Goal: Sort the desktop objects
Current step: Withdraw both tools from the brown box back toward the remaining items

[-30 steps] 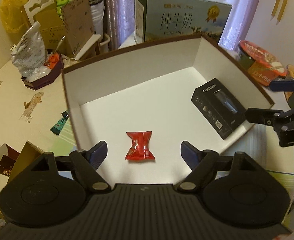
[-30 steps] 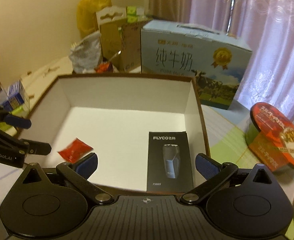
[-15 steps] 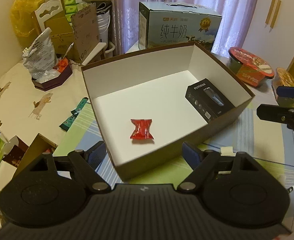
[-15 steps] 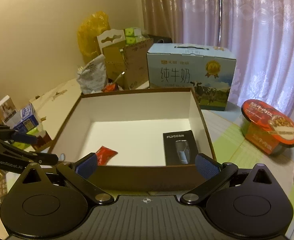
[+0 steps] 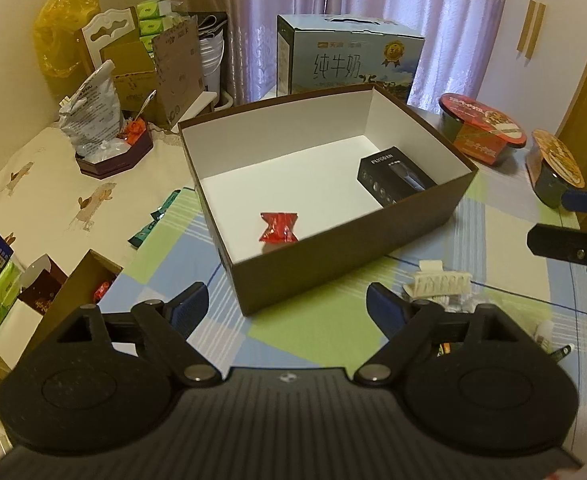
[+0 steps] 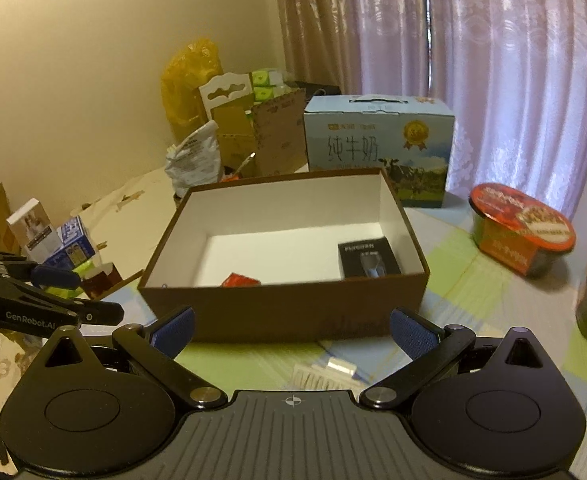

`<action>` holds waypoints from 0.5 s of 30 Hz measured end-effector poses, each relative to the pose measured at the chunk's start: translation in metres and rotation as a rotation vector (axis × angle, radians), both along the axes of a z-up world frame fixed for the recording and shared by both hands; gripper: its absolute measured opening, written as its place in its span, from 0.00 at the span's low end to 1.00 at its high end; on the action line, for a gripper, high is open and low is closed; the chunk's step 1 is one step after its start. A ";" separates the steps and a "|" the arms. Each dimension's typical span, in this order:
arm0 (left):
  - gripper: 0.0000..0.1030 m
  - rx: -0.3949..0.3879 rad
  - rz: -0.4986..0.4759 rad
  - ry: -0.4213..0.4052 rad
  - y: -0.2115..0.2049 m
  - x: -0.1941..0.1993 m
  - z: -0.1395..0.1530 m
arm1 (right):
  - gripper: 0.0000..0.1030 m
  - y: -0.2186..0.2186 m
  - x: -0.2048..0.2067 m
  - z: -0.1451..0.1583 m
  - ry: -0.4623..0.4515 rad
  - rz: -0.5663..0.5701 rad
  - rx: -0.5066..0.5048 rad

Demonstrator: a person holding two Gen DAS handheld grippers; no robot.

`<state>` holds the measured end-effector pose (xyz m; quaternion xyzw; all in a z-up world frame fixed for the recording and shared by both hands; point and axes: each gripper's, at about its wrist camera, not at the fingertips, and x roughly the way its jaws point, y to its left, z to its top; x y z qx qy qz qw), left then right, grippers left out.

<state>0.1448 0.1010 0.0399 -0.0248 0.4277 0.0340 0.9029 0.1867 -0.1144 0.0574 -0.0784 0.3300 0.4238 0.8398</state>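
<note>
Cardboard, foil, cloth and matt plastic

The box (image 5: 345, 256) is showing matt brown cardboard outside and smooth white paper inside; the candy wrapper (image 5: 278, 228) is gleaming as glossy red foil; a checked cloth (image 5: 277, 340) is covering the bench; curtains (image 6: 493, 60) are hanging sheer.

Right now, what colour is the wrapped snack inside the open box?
Red; the wrapped snack shows best in the left wrist view.

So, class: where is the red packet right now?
In the left wrist view the red packet lies on the white floor of the brown box, near its front wall at the left, apart from the black carton at the right.
</note>
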 end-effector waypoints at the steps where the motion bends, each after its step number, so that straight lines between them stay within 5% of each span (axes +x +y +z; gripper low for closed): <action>1: 0.82 0.000 0.001 -0.001 -0.002 -0.005 0.000 | 0.98 -0.003 -0.004 -0.001 0.005 -0.005 0.001; 15: 0.85 0.009 -0.007 0.041 -0.022 -0.050 -0.014 | 0.98 -0.045 -0.058 -0.012 0.037 -0.065 0.013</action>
